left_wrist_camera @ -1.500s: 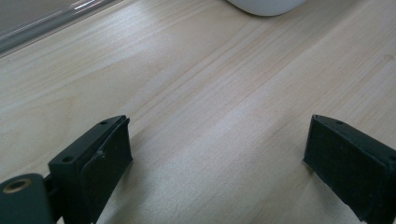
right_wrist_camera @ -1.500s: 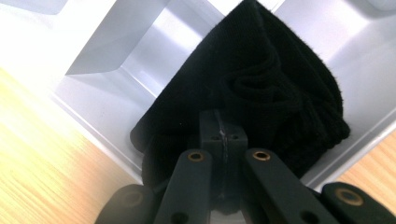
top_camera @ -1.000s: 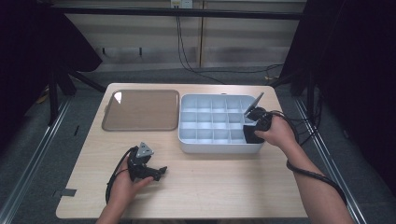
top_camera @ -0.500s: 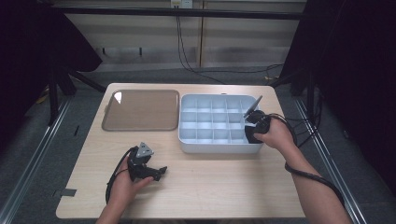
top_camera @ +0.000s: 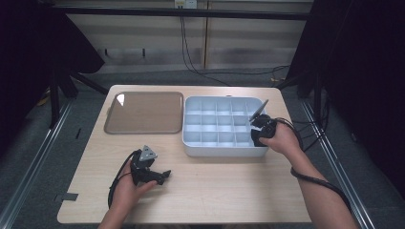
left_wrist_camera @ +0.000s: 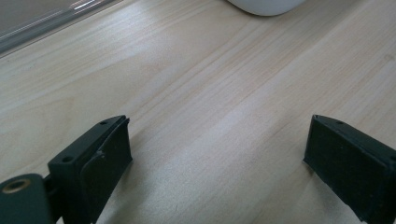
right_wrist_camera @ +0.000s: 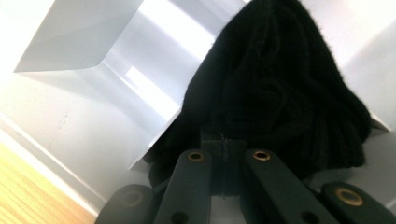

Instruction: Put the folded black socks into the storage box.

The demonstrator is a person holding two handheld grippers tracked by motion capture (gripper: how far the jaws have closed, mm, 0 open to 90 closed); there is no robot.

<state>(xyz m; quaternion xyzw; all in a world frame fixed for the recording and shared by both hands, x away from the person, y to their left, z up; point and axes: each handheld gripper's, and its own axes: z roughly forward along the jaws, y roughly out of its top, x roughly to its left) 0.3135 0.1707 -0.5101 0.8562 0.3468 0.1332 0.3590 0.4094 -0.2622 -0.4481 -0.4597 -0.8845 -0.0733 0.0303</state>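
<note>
Tongs first: my right gripper (right_wrist_camera: 224, 149) pinches a black knitted bundle (right_wrist_camera: 275, 88), perhaps a sock, inside a front right cell of the white divided box (top_camera: 224, 150); my left gripper (left_wrist_camera: 215, 158) rests spread over bare table (top_camera: 229, 191). I'd push the knit fully below the dividers before letting go. From above the hand hides that cloth; up close, it shows.

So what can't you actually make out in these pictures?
- Black knitted cloth: right gripper view, its lower part hidden behind the right gripper.
- Same cloth, high view: too small and dark against the hand.
- Compartment box: left gripper view, cut off by the top edge.
- Brown tray: cut off at the corner.
</note>
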